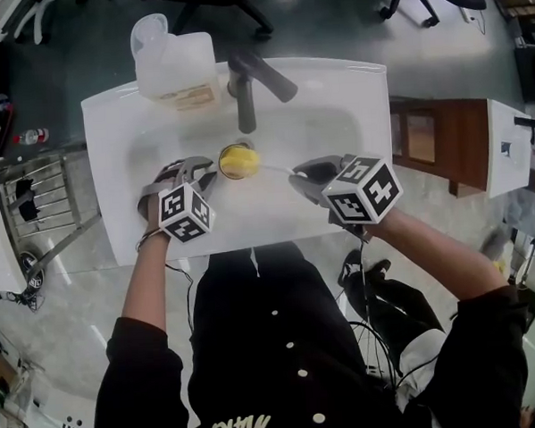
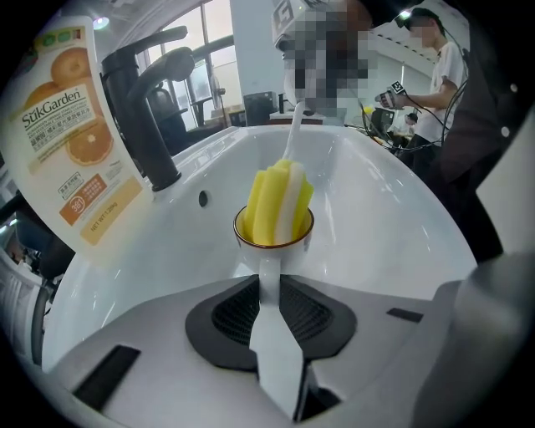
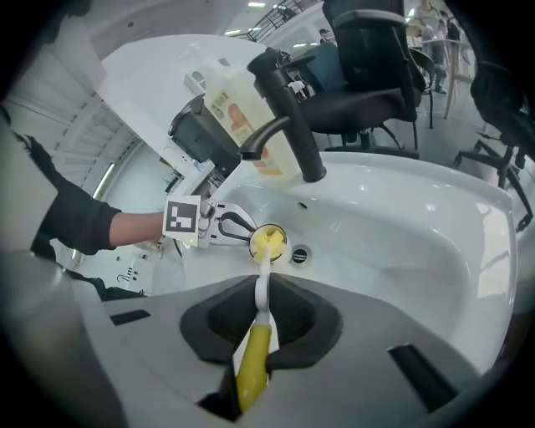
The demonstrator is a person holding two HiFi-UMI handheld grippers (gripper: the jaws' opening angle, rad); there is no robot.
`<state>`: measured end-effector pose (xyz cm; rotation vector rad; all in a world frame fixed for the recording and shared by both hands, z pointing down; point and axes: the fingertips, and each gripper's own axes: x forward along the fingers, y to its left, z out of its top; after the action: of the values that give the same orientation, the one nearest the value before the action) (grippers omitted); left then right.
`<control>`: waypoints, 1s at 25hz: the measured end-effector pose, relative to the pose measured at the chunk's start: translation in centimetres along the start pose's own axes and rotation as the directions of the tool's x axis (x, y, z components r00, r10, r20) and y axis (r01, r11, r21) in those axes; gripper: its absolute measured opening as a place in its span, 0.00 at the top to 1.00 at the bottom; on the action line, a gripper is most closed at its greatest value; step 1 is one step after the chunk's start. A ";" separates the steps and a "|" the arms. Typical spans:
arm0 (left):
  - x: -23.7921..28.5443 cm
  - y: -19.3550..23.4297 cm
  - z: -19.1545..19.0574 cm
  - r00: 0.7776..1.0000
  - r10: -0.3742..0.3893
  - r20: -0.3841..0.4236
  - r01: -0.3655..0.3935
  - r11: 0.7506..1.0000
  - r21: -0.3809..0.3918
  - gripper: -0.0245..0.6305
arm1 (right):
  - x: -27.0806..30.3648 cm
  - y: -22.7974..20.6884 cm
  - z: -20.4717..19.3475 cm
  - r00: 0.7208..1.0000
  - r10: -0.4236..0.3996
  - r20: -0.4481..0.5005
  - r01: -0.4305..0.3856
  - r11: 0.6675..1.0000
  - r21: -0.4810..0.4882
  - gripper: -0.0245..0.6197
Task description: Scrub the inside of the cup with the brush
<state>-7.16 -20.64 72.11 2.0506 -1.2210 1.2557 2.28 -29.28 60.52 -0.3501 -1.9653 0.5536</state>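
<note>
Left gripper (image 1: pixel 206 173) points steeply down into the sink (image 1: pixel 350 88), forearm coming in from the lower left. Its jaws are pinched on the handle (image 2: pixel 267 284) of the cup (image 2: pixel 274 238). Right gripper (image 1: pixel 303 176) also angles down, from the right side of the basin, and faces the left one across the cup. Its jaws are clamped on the yellow grip of the brush (image 3: pixel 253 368).

Cup is white with a dark rim, mouth up, in the middle of the basin just in front of the faucet (image 1: pixel 243 94). Can't tell whether it rests on the basin floor. The brush's yellow-and-white sponge head (image 2: pixel 280 201) is down inside the cup and sticks out above the rim. Its thin white stem runs from the cup to the right jaws.

The drain (image 3: pixel 299 255) is just beside the cup. The black faucet spout overhangs the basin behind the cup, near the brush but not touching it. A translucent jug (image 1: pixel 175 66) with an orange-fruit label sits on the sink rim left of the faucet, clear of both grippers. An office chair (image 3: pixel 368 67) stands beyond the sink.
</note>
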 end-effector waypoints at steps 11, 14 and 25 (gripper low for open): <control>0.2 0.3 -1.1 1.000 0.002 -0.027 -0.003 0.999 -0.046 0.82 | -4.3 1.3 1.5 0.996 0.006 0.086 -0.003 0.999 -0.036 0.88; 0.3 0.3 -1.2 0.999 0.000 -0.033 -0.002 0.999 -0.049 0.82 | -5.8 2.2 1.9 0.994 0.005 0.107 0.003 0.997 -0.074 0.88; -1.7 0.9 -0.9 0.999 0.033 -0.021 -0.035 0.993 -0.117 0.68 | -10.7 4.9 2.6 0.986 -0.047 0.157 0.096 0.942 -0.322 0.88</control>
<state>-8.68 -19.64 71.03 1.9375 -1.2945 1.1871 4.65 -30.78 48.80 -0.4529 -2.2084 0.2048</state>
